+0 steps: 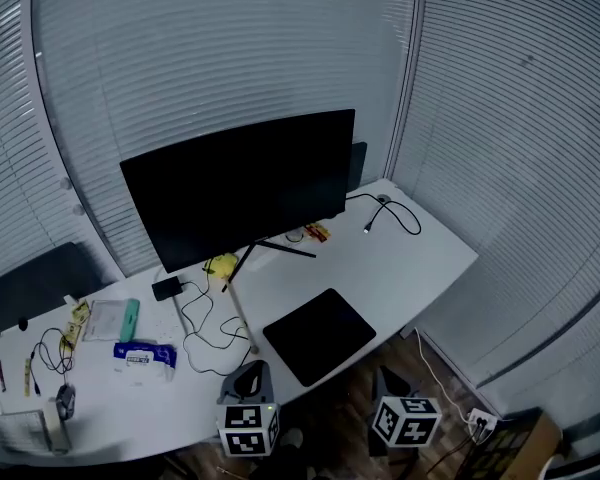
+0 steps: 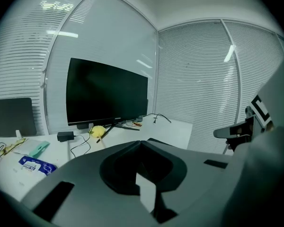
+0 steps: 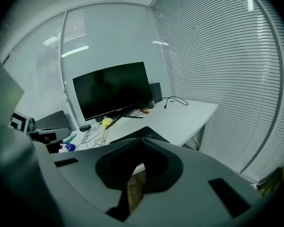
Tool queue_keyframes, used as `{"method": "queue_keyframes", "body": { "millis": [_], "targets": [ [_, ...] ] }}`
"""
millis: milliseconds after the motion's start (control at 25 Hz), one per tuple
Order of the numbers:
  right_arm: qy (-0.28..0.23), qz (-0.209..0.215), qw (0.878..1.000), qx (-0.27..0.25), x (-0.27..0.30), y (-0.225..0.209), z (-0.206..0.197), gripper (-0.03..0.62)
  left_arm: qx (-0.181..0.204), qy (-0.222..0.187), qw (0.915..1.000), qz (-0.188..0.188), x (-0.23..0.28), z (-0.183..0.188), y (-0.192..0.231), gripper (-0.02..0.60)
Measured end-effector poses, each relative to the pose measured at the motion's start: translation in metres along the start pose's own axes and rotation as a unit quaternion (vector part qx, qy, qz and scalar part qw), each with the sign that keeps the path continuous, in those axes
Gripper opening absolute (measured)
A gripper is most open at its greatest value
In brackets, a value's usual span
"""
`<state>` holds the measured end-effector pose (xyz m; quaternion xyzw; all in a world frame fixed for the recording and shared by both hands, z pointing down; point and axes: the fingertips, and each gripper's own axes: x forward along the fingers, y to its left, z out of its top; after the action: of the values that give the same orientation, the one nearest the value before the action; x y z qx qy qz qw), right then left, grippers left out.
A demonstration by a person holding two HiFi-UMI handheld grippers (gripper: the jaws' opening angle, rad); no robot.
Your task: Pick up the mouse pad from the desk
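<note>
At the far left of the worktop [image 1: 400, 258] we see clutter that plays no part here: a blue packet [image 1: 145, 355], loose cables [image 1: 205, 333] and, behind them, the dark monitor [image 1: 240, 188]. Next comes our left gripper [image 1: 250, 370], held over the near edge of the worktop with its jaws together and nothing between them; its own view shows the two jaws meeting at a point. Just to its right lies the mouse pad [image 1: 320, 335], a flat black rectangle resting untouched at the front of the worktop, turned so that its long axis runs from near-left to far-right and one corner points at the worktop's edge, between the two grippers. Further right, our right gripper [image 1: 384, 380] hangs off the edge, over the floor, its jaws likewise together and empty. The pad lies ahead of both grippers, to the right of the left one and to the left of the right one. We judge the left gripper slightly nearer, since it is already over the worktop beside the pad's near-left side, and either gripper's jaws must part before taking an edge
</note>
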<state>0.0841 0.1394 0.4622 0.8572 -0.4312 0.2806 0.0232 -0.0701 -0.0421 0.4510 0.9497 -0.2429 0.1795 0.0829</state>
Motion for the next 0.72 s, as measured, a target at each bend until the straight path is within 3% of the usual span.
{"method": "queue_keyframes", "body": {
  "millis": [200, 720],
  "targets": [
    [0.008, 0.001, 1.0, -0.003, 0.02, -0.009, 0.005, 0.032, 0.004, 0.002, 1.0, -0.002, 0.025, 0.003, -0.004, 0.018],
    [-0.01, 0.016, 1.0, -0.023, 0.079, -0.028, 0.071, 0.034, 0.015, -0.033, 0.9994, 0.001, 0.093, 0.064, -0.005, 0.018]
  ]
}}
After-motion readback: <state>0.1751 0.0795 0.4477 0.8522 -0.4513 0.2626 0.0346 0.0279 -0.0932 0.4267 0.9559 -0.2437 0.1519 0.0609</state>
